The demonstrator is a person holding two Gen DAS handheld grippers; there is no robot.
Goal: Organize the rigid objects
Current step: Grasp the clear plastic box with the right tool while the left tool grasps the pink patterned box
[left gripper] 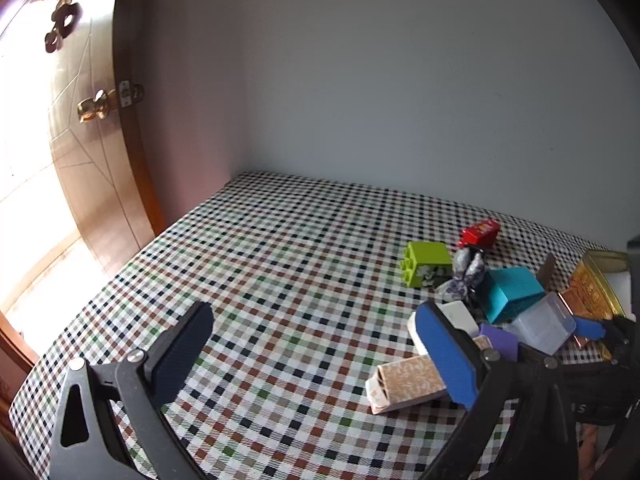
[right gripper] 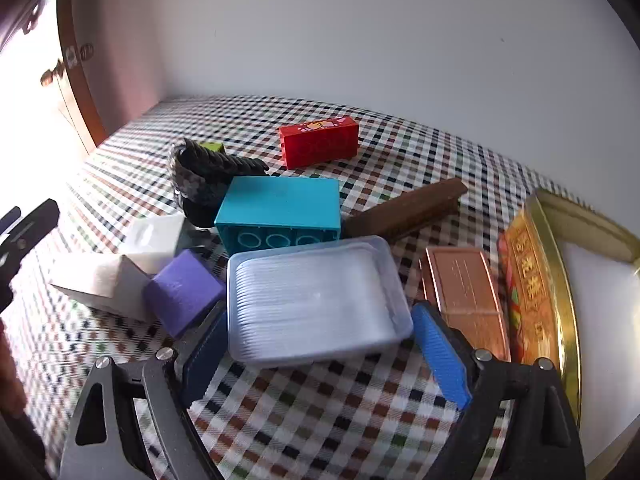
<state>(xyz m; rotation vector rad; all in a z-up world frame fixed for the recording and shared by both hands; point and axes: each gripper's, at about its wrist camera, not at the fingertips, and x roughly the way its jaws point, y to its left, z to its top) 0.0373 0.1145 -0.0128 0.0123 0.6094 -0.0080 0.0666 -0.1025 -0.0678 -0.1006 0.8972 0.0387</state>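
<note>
The right gripper has its fingers spread wide on either side of the clear plastic box, which lies flat on the checked tablecloth. The pads look close to its sides, but whether they press on it I cannot tell. The left gripper hangs released over bare cloth, with nothing between its fingers.

The box sits tight in a crowd: a purple block touches its left side, a copper-coloured bar lies just beside its right, and a teal brick sits at its far edge. My guess is that closing here could pinch or shove the purple block, or a smooth box could slip from the pads and knock its neighbours.

To the right stands an open gold tin, likely where things belong. Farther off lie a brown bar, a dark woven band and a red brick. The table meets a plain pale wall, and a wooden door stands at the left.
</note>
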